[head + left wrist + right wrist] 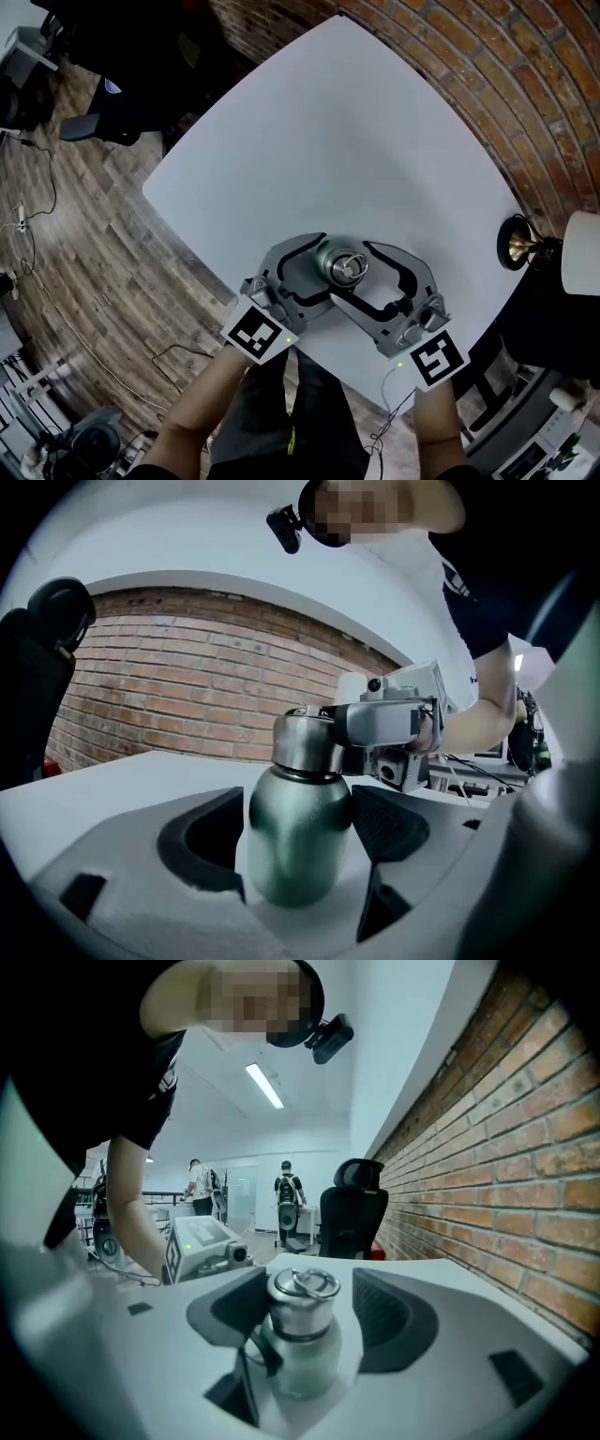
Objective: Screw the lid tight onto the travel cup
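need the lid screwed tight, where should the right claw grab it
Clamp the lid on its straight side wall, below the ring handle, coming in level from the side: the cup stands upright and the open right claw straddles it.

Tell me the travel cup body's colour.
The travel cup is dark green, clearest in the left gripper view.

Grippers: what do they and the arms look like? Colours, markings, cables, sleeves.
The left gripper and right gripper are both grey, with curved jaws lined with black pads. Each carries a cube with a black-and-white square marker and a small green light. A thin cable hangs from the right one. The forearms are bare; the shirt is black and short-sleeved.
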Motion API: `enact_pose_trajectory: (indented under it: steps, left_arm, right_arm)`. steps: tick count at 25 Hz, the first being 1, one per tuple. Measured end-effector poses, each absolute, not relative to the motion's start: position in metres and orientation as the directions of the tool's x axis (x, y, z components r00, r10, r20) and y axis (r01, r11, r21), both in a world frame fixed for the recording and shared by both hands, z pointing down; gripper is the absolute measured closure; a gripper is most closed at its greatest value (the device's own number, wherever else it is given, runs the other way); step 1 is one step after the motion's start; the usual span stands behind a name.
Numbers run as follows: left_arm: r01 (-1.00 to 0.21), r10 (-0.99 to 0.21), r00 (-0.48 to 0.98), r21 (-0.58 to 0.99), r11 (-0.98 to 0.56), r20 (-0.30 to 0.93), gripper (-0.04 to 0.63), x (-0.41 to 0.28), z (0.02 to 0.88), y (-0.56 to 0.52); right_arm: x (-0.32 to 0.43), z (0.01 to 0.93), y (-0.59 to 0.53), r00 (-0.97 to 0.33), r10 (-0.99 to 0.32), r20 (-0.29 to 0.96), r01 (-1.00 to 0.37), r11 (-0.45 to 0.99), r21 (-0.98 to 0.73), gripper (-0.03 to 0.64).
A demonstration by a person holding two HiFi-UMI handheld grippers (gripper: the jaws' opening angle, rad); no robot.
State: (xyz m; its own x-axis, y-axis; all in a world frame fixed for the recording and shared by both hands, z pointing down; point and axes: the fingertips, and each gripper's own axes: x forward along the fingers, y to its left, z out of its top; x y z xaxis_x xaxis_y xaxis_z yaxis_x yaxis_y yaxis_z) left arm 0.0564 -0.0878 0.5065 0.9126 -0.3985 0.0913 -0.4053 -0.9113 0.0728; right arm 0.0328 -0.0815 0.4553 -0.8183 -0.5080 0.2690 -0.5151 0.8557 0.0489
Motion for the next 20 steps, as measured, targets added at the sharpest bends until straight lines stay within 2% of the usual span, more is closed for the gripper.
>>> enact_pose_trajectory:
  steps: [12, 20]
  left_arm:
    - [-0.402, -0.395, 0.913, 0.058, -0.914, 0.099, 0.249, 0.0592, 0.5061, -0.0887]
    - [-0.47, -0.463, 0.881, 0.057, -0.881, 0.103, 0.249, 0.0573, 0.5067, -0.0892]
  right_arm:
    - [0.0251, 0.4621, -0.0814, -0.891, -0.359, 0.277, -0.372, 0.928, 0.004, 0.354]
    - [0.0251, 0.4585, -0.0837, -0.864, -0.44, 0.245, -0.45, 0.893, 0.016, 0.357]
